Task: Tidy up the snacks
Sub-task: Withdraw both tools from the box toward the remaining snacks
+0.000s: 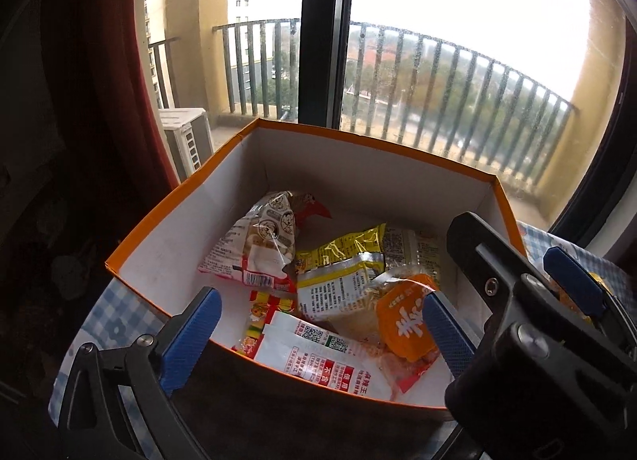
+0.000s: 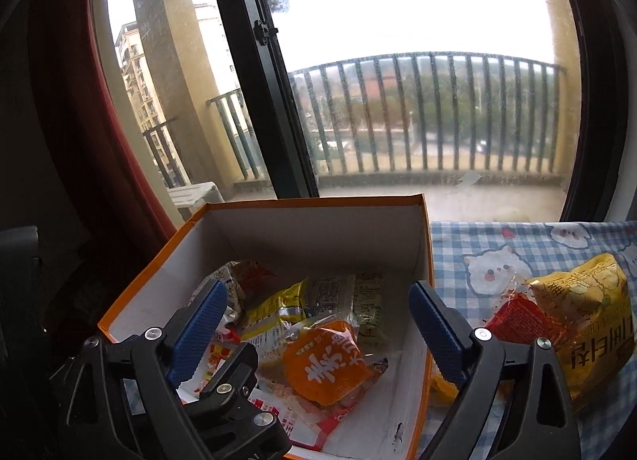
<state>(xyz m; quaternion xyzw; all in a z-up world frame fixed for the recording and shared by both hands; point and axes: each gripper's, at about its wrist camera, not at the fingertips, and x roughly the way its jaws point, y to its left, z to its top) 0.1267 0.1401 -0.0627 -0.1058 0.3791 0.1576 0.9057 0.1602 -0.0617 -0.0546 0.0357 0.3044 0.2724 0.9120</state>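
On the checked cloth [image 2: 458,257], the orange box [image 1: 167,205] runs lengthwise windowward.

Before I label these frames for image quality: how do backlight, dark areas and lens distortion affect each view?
Left wrist view: the window sky is blown out, the left side is near black, the balcony railing bows; the box contents stay readable. Right wrist view: same glare, dusty glass, dark left side.

The orange packet [image 1: 406,320] in the box [image 1: 179,205] bears a large white character, seemingly 素. The white-and-red packet [image 1: 318,356] carries QR codes and the characters 不含, 麻辣王. Print on the yellow bag [image 2: 589,324] outside is upside down, unreadable.
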